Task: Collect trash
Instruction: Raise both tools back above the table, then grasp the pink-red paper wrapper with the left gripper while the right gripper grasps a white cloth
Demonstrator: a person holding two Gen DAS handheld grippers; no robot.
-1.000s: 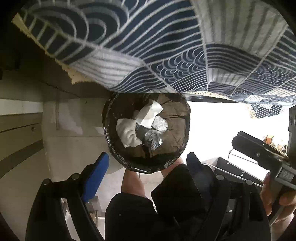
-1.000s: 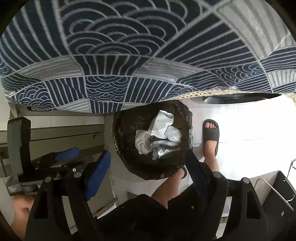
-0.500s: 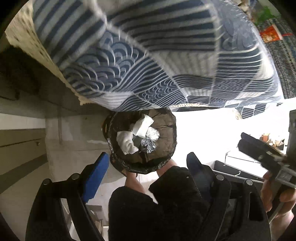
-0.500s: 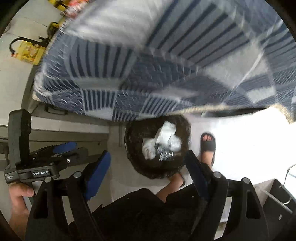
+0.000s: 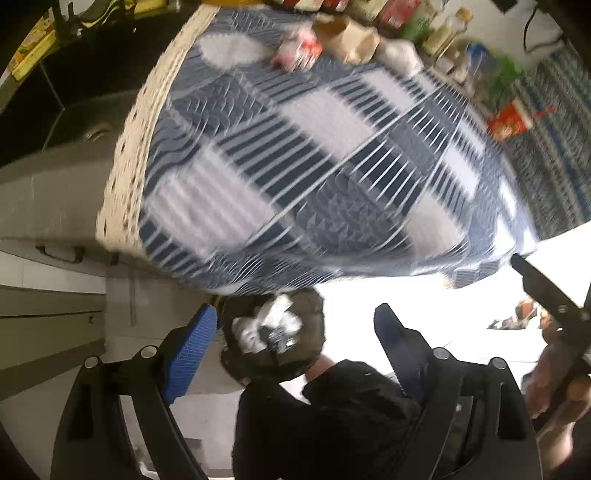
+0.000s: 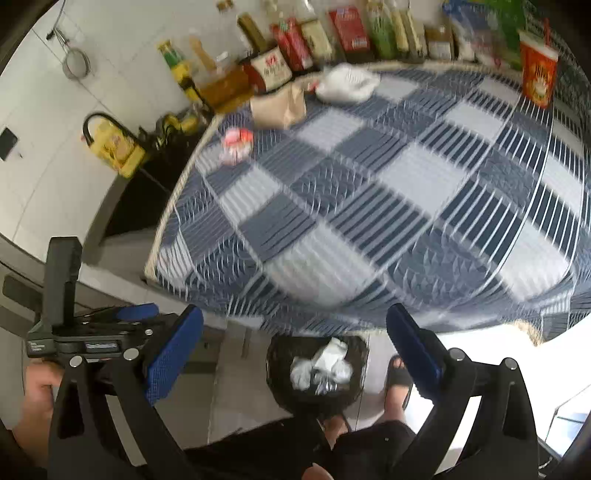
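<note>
A black-lined bin [image 6: 277, 373] stands on the floor beside the table and holds crumpled white paper [image 6: 328, 354] and foil. On the blue patterned tablecloth [image 6: 369, 203] lie a red-and-white wrapper [image 6: 236, 146], a brown paper bag [image 6: 279, 105] and a white crumpled bag [image 6: 347, 83]. My right gripper [image 6: 293, 354] hangs high above the bin, its jaws opening with nothing between them. My left gripper [image 5: 291, 347] is also above the bin [image 5: 240, 365], jaws opening and empty. The wrapper [image 5: 295, 51] and paper bag [image 5: 347, 40] appear blurred in the left wrist view.
Bottles and cartons [image 6: 332, 33] line the table's far edge, with a red carton [image 6: 537, 72] at the right. A yellow jug [image 6: 114, 144] stands on the dark counter to the left. The person's sandalled foot [image 6: 397, 376] is beside the bin. The left gripper [image 6: 92, 332] shows in the right wrist view.
Both grippers have risen away from the bin and tilted up, so the tabletop and its trash came into view. The bin looks smaller. The right jaws have spread wider.
</note>
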